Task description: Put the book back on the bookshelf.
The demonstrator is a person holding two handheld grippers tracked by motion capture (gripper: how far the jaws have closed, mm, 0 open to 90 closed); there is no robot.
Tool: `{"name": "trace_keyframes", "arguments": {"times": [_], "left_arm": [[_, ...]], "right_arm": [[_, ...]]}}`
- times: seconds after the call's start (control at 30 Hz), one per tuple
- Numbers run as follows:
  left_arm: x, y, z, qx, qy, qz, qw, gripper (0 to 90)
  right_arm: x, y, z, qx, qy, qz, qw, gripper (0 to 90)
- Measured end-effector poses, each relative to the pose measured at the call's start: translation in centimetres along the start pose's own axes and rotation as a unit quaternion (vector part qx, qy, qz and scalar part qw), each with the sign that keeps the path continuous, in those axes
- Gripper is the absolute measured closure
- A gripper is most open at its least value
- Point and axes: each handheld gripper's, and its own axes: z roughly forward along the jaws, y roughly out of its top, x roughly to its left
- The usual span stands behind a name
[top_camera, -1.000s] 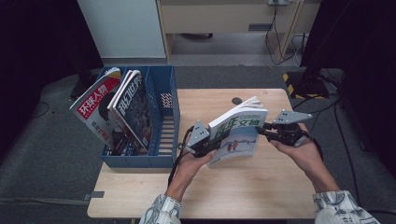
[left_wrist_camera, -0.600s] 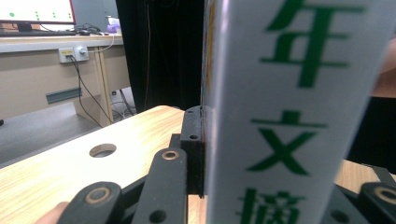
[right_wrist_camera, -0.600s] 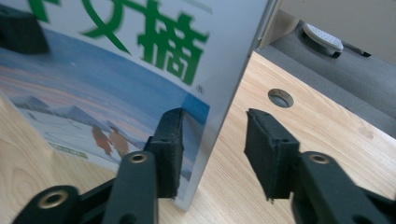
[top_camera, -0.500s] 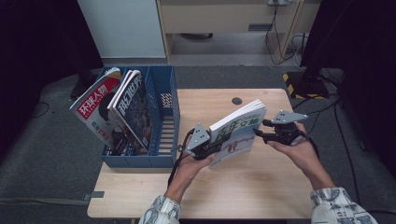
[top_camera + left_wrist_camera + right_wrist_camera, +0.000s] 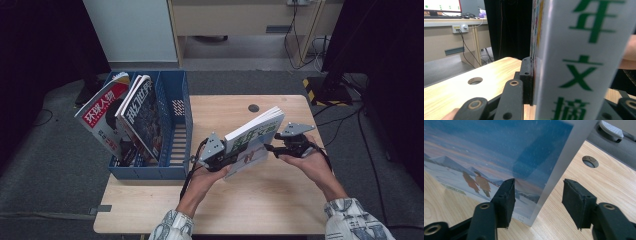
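Book point(image 5: 252, 140) clamped in left hand-held gripper point(image 5: 220, 157), above table.

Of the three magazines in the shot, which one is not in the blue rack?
The white one with green lettering, clamped at its spine by the left gripper above the table. The red-covered magazine and the dark-covered one lean inside the blue rack.

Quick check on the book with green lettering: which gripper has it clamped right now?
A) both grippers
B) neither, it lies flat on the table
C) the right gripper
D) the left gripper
D: the left gripper is shut on the book, held up off the table, while the right gripper stands open with its jaws astride the book's edge.
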Motion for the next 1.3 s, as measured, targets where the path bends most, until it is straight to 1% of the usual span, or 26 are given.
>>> {"name": "trace_keyframes", "arguments": {"times": [0.03,0.13,0.2,0.3,0.53,0.7,0.83,0.9,1.0,1.07,1.1,1.13,1.2,1.23,1.3], "left_arm": [[0.0,0.0,0.0,0.000,0.000,-0.001,1.0000,72.0],[0.0,0.0,0.0,-0.001,-0.002,-0.003,1.0000,71.8],[-0.1,0.0,0.0,0.000,-0.002,-0.003,1.0000,71.5],[-0.1,0.0,0.0,0.001,-0.001,-0.005,1.0000,71.4],[-0.1,-0.1,0.2,0.002,-0.001,-0.015,0.9999,69.8],[-0.3,-0.3,0.7,0.000,-0.002,-0.018,0.9998,68.7],[-0.3,-0.3,0.7,-0.001,0.006,-0.015,0.9999,69.5],[-0.2,-0.3,0.7,-0.003,0.009,-0.018,0.9998,69.9],[-0.2,-0.3,0.7,-0.005,0.008,-0.014,0.9999,71.0],[-0.3,-0.3,0.7,-0.004,0.006,-0.007,0.9999,71.4],[-0.4,-0.3,0.7,-0.004,0.005,-0.005,1.0000,71.5],[-0.4,-0.3,0.7,-0.003,0.004,-0.003,1.0000,71.6],[-0.4,-0.3,0.7,-0.003,0.003,-0.002,1.0000,71.7],[-0.5,-0.3,0.7,-0.002,0.004,-0.003,1.0000,71.7],[-0.5,-0.3,0.7,-0.002,0.004,-0.003,1.0000,71.7]], "right_arm": [[0.0,-0.1,0.1,-0.001,0.000,0.003,1.0000,43.1],[0.2,-0.2,0.4,-0.003,0.009,-0.004,0.9999,41.7],[0.3,-0.3,0.4,-0.006,0.011,-0.004,0.9999,40.4],[0.4,-0.3,0.4,-0.014,0.017,-0.003,0.9998,41.8],[0.8,-0.3,0.3,-0.007,0.010,-0.011,0.9999,42.1],[0.8,-0.4,0.0,-0.004,0.011,-0.012,0.9999,44.2],[0.8,-0.5,-0.2,-0.006,0.012,-0.009,0.9999,45.0],[0.8,-0.6,-0.2,-0.007,0.012,-0.007,0.9999,45.0],[0.8,-0.6,-0.1,-0.008,0.014,-0.005,0.9999,44.3],[0.7,-0.7,-0.1,-0.004,0.016,-0.003,0.9999,41.3],[0.7,-0.8,0.0,0.001,0.014,0.002,0.9999,38.9],[0.7,-0.9,0.0,0.003,0.010,0.002,0.9999,38.2],[0.4,-1.4,0.1,0.006,0.006,0.010,0.9999,36.0],[0.4,-1.6,0.0,0.009,0.003,0.018,0.9998,35.2],[0.2,-2.3,0.0,0.011,0.000,0.024,0.9996,34.1]]}}
